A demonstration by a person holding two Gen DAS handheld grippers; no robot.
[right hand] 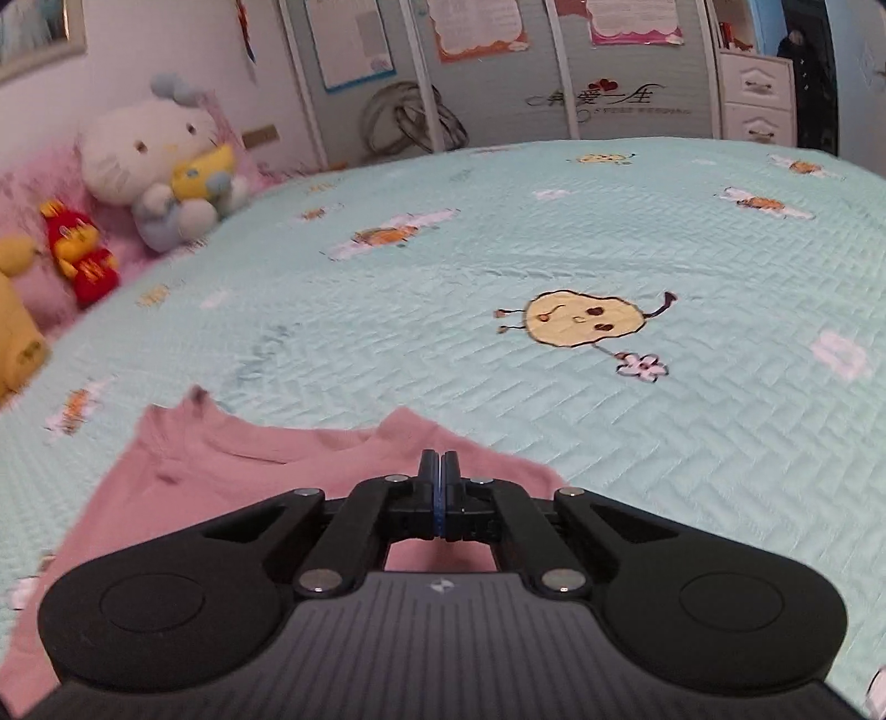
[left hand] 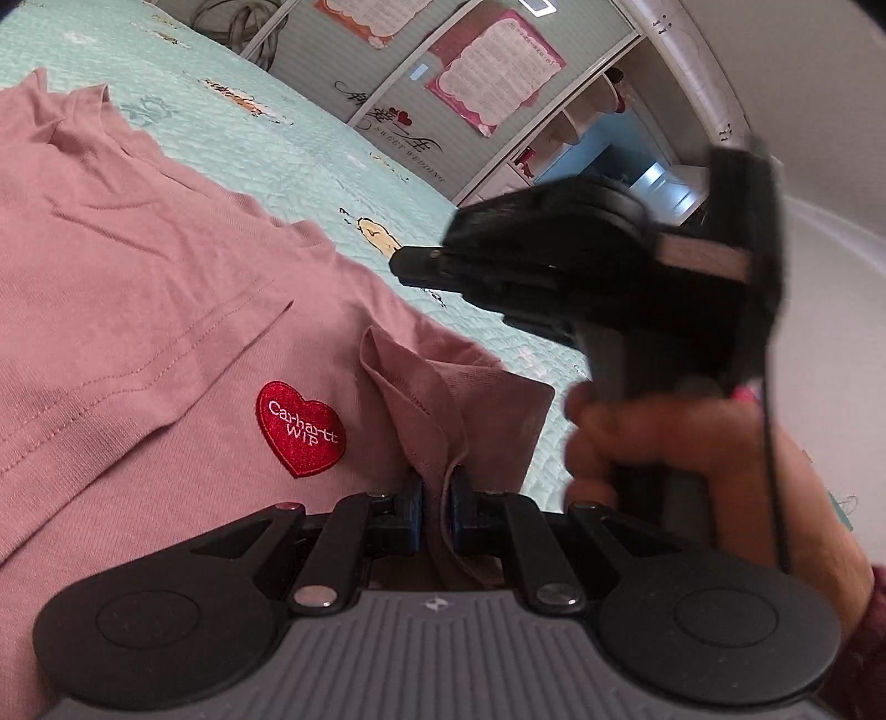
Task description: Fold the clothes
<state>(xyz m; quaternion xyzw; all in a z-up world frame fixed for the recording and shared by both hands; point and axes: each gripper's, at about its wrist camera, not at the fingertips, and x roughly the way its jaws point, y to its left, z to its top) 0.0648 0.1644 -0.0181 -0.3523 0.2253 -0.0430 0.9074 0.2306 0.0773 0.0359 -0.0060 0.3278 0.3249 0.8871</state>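
A dusty pink T-shirt (left hand: pixel 138 288) with a red heart patch (left hand: pixel 300 427) lies spread on the mint green bedspread (left hand: pixel 310 166). My left gripper (left hand: pixel 437 498) is shut on a bunched fold of the pink T-shirt, and the cloth rises between its pads. The right gripper (left hand: pixel 404 263) shows in the left wrist view as a blurred black shape above the bed, held by a hand (left hand: pixel 664 443). In the right wrist view the right gripper (right hand: pixel 440 468) is shut with nothing between its fingers, above the pink T-shirt (right hand: pixel 221 482).
Plush toys sit at the bed's far left: a white cat (right hand: pixel 160 160) and a red figure (right hand: pixel 80 255). A wardrobe with posters (right hand: pixel 482 27) and white drawers (right hand: pixel 756 99) stand behind the bed. Bare bedspread (right hand: pixel 609 249) stretches ahead of the right gripper.
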